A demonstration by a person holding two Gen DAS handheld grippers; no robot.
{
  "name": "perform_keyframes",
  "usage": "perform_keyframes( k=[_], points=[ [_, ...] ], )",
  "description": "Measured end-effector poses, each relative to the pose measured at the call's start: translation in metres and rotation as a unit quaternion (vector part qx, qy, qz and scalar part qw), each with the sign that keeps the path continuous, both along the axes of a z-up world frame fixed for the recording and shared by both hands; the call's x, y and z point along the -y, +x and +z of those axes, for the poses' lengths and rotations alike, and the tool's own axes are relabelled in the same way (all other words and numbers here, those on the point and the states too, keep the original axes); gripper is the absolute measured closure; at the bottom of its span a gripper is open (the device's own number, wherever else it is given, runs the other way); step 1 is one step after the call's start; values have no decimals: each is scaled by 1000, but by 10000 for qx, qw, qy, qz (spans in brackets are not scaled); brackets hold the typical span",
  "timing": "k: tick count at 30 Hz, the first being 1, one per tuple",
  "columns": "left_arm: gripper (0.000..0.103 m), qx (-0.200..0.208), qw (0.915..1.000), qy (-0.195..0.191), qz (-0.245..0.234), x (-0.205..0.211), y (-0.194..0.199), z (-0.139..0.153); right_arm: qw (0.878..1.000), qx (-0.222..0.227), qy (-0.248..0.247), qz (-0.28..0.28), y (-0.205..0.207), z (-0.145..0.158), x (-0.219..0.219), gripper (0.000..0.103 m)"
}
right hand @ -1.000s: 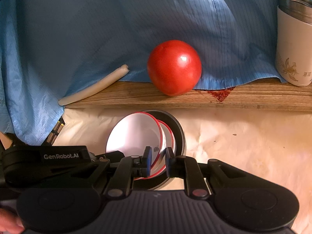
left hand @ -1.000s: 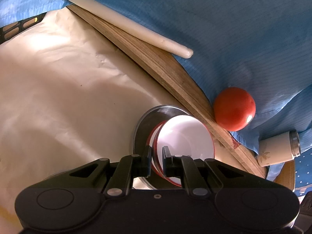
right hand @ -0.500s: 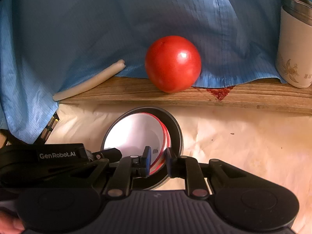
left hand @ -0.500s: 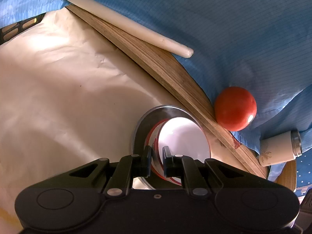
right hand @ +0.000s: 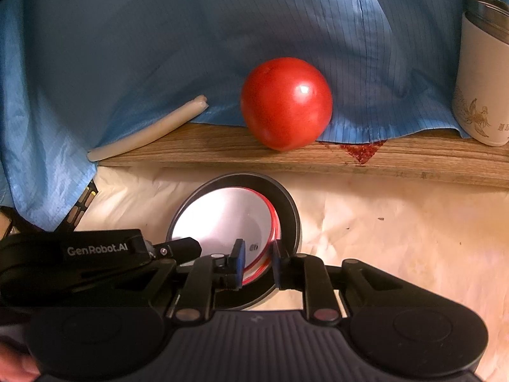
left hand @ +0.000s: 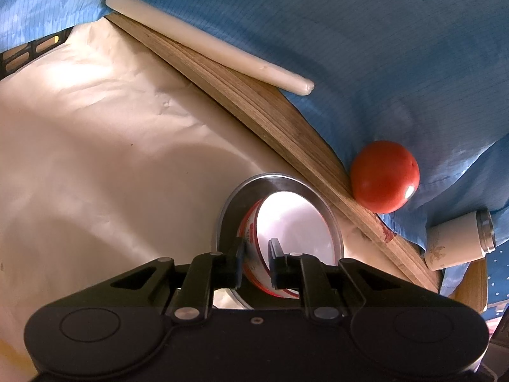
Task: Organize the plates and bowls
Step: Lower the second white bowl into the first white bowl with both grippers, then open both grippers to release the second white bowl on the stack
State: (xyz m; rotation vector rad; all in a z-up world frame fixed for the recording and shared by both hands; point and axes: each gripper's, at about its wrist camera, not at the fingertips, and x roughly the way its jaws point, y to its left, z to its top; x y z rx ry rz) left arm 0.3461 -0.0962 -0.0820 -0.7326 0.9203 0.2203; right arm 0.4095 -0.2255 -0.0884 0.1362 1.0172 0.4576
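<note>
Nesting step in hand: white bowl [left hand: 296, 222] with red rim, apparently with a second red-rimmed bowl under it, seated inside a dark metal bowl [left hand: 280, 184] on the cream paper [left hand: 95, 159], just in front of the wooden board [left hand: 261, 117]. Left gripper [left hand: 256, 262] pinched on the near rim of the white bowl, jaws straddling its wall. Right gripper [right hand: 256, 262] likewise straddling the opposite rim, jaws close to it, though firm contact hard to confirm. Judged nearly seated, tilted slightly rather than flat. Next move likely: settle level, loosen both jaws, back away straight to avoid dragging the stack. Beyond the board, a red tomato [right hand: 286, 103], a pale candle-like stick [left hand: 206, 41], a white tumbler [right hand: 483, 82], all against blue cloth [right hand: 191, 31].
</note>
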Motion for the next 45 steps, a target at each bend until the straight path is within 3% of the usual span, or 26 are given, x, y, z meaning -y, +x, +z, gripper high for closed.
perform_keyframes(
  k=[22,34,40,45],
  points=[
    [74,87,10000,-16,42,-2,-7,0,10000,71,41,-24,-4,3,2,76],
    [61,331,9993,101,118,-5,-15,10,9995,306,-11,-116,-11,10,6,53],
    [49,447,9984,190,289,-15,-21,14,9992,382,-6,-146,-13,12,6,34],
    [40,488,9975,271,428,-27,-24,16,9990,430,-22,-151,-16,13,7,26]
  ],
)
